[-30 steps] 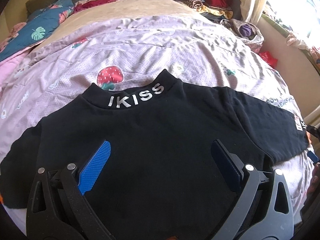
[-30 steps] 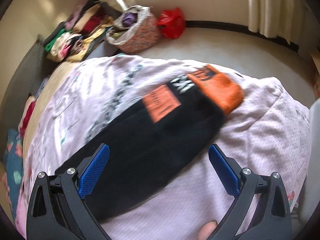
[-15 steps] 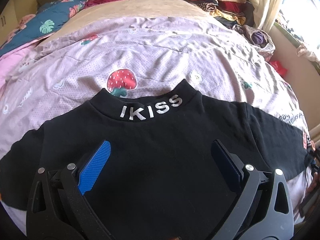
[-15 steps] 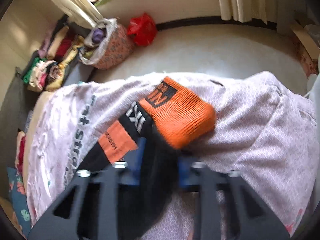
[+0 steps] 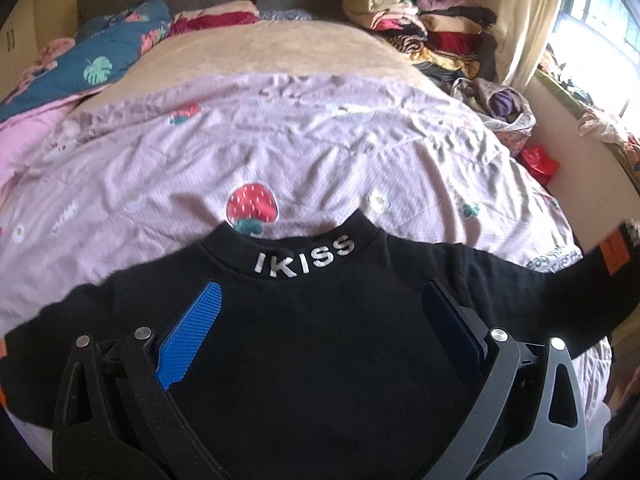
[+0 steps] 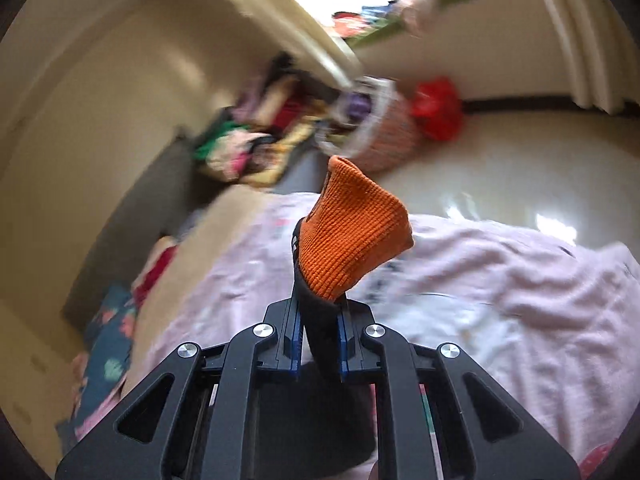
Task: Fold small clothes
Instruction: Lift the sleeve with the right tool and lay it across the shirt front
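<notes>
Right wrist view: right gripper [image 6: 319, 342] clamps the black sweater's [image 5: 320, 340] orange-cuffed sleeve [image 6: 352, 244]; left gripper [image 5: 320, 320] hovers wide-jawed over its chest.

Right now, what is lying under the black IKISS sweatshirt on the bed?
The black IKISS sweatshirt lies on a wrinkled pink bed sheet with strawberry prints; one strawberry peeks out above the collar. Whatever lies beneath the sweatshirt's body is covered.
</notes>
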Tool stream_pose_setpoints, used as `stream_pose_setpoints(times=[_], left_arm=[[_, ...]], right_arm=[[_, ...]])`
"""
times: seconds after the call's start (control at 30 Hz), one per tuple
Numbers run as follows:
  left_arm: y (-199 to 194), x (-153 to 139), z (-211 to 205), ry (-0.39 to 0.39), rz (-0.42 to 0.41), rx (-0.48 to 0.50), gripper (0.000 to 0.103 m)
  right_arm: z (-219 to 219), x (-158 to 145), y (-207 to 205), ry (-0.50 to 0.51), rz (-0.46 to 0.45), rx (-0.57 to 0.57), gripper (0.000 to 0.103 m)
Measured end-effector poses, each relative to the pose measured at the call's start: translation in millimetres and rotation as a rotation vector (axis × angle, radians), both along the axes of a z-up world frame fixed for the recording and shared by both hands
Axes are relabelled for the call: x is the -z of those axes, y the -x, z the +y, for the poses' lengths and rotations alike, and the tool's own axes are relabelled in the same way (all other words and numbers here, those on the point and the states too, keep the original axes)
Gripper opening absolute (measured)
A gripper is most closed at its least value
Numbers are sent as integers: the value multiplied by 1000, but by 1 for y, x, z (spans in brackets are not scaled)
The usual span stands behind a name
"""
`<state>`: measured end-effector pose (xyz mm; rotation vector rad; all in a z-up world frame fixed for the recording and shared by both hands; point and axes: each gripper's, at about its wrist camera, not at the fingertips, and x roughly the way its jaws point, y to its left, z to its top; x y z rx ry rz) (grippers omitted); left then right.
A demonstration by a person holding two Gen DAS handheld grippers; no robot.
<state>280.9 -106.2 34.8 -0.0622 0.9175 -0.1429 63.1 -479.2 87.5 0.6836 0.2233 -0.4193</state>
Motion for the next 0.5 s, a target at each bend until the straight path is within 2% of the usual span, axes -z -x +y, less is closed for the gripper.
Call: stream_pose_setpoints(times=[0.1,0.23,0.5], left_arm=[[8,-15,10,-6,-35,1,94],[15,-30,35,32,-52,-25,94],[22,-37,83,156,-48,-71,94]], right_arm=[[30,-20,-9,87,-18,-68,12],[65,-33,-23,154,-32,-166,12],[147,-32,-56,256,-6,-347,12]])
